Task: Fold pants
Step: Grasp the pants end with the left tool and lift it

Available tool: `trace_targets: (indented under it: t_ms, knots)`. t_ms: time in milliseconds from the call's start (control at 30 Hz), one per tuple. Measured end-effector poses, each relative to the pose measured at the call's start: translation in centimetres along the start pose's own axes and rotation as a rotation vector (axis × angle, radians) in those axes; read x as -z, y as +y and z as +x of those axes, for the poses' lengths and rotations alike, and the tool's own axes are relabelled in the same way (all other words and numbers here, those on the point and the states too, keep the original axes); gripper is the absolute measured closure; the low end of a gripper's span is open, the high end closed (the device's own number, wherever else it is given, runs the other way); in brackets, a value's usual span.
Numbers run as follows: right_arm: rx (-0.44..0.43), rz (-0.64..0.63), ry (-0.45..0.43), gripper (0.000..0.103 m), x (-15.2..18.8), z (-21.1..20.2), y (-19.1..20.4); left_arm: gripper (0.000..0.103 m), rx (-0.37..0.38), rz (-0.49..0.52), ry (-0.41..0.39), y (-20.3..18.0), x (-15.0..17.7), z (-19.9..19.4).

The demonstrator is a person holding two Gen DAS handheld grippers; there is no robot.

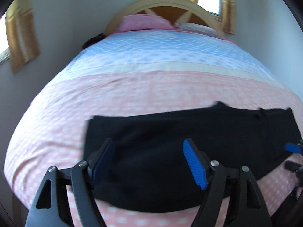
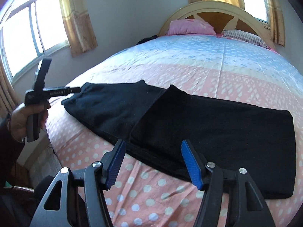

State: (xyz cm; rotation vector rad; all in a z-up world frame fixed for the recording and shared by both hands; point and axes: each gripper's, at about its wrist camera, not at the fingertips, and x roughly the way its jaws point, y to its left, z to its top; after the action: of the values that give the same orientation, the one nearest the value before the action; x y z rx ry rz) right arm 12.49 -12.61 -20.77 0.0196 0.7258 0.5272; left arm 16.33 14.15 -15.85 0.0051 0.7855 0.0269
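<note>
The pants (image 2: 189,130) lie flat on the bed (image 2: 189,66), across its near edge, already doubled once: an upper layer covers the right portion, and a single layer runs out to the left.

Left gripper (image 1: 149,162): jaws stand wide apart over the black cloth, with nothing pinched between the pads. The left wrist view is blurred, so whether the tips brush the fabric cannot be told. In the right wrist view this tool is seen in a hand (image 2: 22,121) at the left end of the garment.

Right gripper (image 2: 153,162): jaws apart, empty, poised just above the near edge of the pants where the upper layer's diagonal edge meets the lower one.

Handling assessment:
- Material appears soft, thick and fleece-like; it should drape and sag, not hold shape.
- Weight is judged light to moderate.
- The surface looks matte, so slippage in ribbed pads is unlikely.
- Nothing fragile.

Recommended hold points: pinch both layers at the near edge, or take the far-left end at its two corners. Grip at hems or seams, where the cloth is thickest, to prevent layers separating.
</note>
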Motion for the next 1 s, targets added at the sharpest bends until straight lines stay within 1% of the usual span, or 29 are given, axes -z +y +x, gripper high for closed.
trace_targets:
  t_ms: [33,67,100,200,233,267,300,333,367,500,633,700,900,1000]
  knots:
    - [-0.001,0.013,-0.013,0.04,0.2,-0.2,0.1,0.025,-0.025,-0.034,0.011,1.9,0.2,0.3]
    - [-0.002,0.021,-0.02,0.04,0.3,-0.4,0.8,0.025,-0.033,-0.075,0.032,3.4,0.4,0.8]
    - [-0.004,0.027,-0.024,0.04,0.4,-0.3,1.1,0.025,-0.019,-0.125,0.041,5.0,0.8,1.0]
    - [-0.016,0.033,-0.029,0.04,1.0,-0.3,2.2,0.028,0.062,-0.257,0.045,7.8,2.0,1.7]
    - [-0.019,0.029,-0.03,0.04,1.1,-0.2,2.5,0.032,0.093,-0.284,0.048,8.1,2.4,1.9]
    - [-0.022,0.023,-0.033,0.04,1.2,-0.4,2.9,0.035,0.144,-0.31,0.052,8.2,2.7,2.3]
    - [-0.022,0.013,-0.035,0.04,1.3,-0.5,3.3,0.042,0.178,-0.328,0.06,8.3,3.0,2.7]
    - [-0.02,0.004,-0.038,0.04,1.5,-0.6,3.6,0.043,0.175,-0.337,0.064,8.4,3.2,3.0]
    - [-0.015,-0.009,-0.042,0.04,1.6,-0.8,4.0,0.043,0.171,-0.329,0.049,8.2,3.2,3.1]
    - [-0.015,-0.027,-0.05,0.04,1.9,-1.2,4.9,0.043,0.146,-0.306,0.032,8.0,2.7,3.6]
    - [-0.029,-0.015,-0.044,0.04,2.1,-0.9,5.3,0.042,0.13,-0.259,0.045,8.1,2.6,3.7]
    - [-0.038,-0.011,-0.039,0.04,2.2,-0.8,5.6,0.042,0.11,-0.224,0.055,7.7,2.6,3.6]
    - [-0.036,-0.031,-0.037,0.04,2.7,-1.0,6.5,0.042,0.062,-0.177,0.061,6.9,2.6,3.8]
    - [-0.033,-0.024,-0.037,0.04,2.7,-0.9,6.7,0.045,0.059,-0.166,0.055,6.8,2.7,3.6]
